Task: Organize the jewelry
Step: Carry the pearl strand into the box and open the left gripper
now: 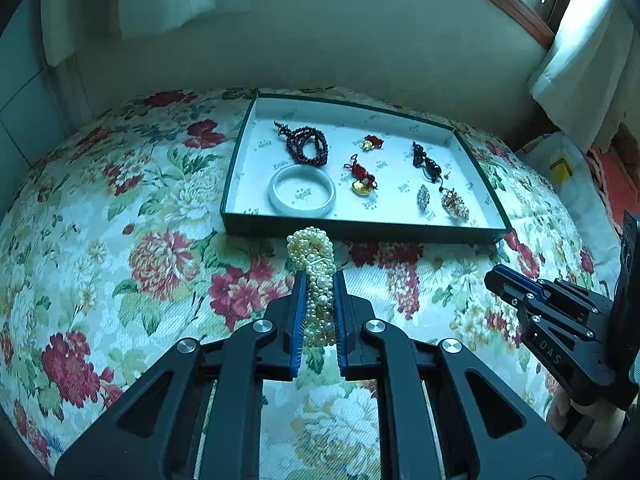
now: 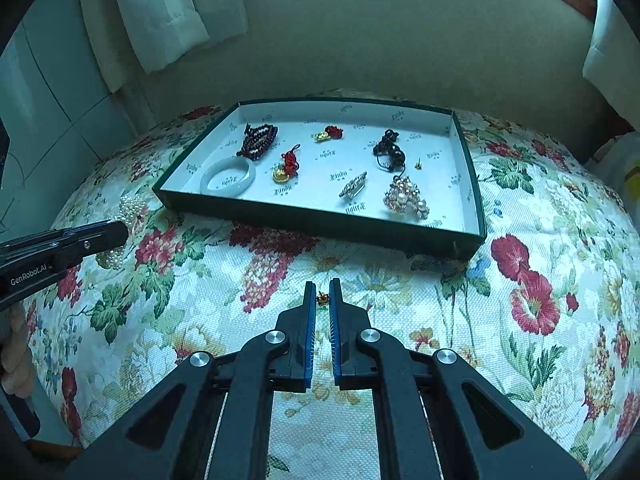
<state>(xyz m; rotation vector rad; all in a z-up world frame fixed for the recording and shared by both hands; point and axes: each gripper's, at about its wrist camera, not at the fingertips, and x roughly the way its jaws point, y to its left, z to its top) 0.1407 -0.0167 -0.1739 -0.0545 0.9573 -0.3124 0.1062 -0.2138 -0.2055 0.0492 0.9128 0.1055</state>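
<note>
Nearest in the left wrist view, the left gripper (image 1: 319, 280) has its fingers closed narrow on a pearl bracelet (image 1: 314, 276), whose looped end juts past the fingertips toward the tray. In the right wrist view, the right gripper (image 2: 322, 292) has its fingers drawn narrow around a tiny gold earring (image 2: 321, 299); whether the pads actually touch it is hard to make out. Both hover over a floral bedspread (image 2: 520, 320), which lies open to the right and left of each gripper.

Farther off, a green-edged tray (image 2: 320, 226) sits on the bedspread, its near wall just beyond the bracelet's tip. Inside, from near to far: a pale bangle (image 1: 302, 196) at the near left, a sparkly brooch (image 2: 353, 185) and a pearl cluster (image 2: 406, 198) at the near right, two red-knotted gold charms (image 1: 362, 180) in the middle, dark red beads (image 1: 306, 146) at the far left, black cord beads (image 1: 426, 162) at the far right. Bare tray floor shows between the pieces. A small stud (image 2: 418, 165) beside the black cord is too small to identify.

Beyond the tray, a wall and curtains (image 2: 160, 12) close off the far side.
</note>
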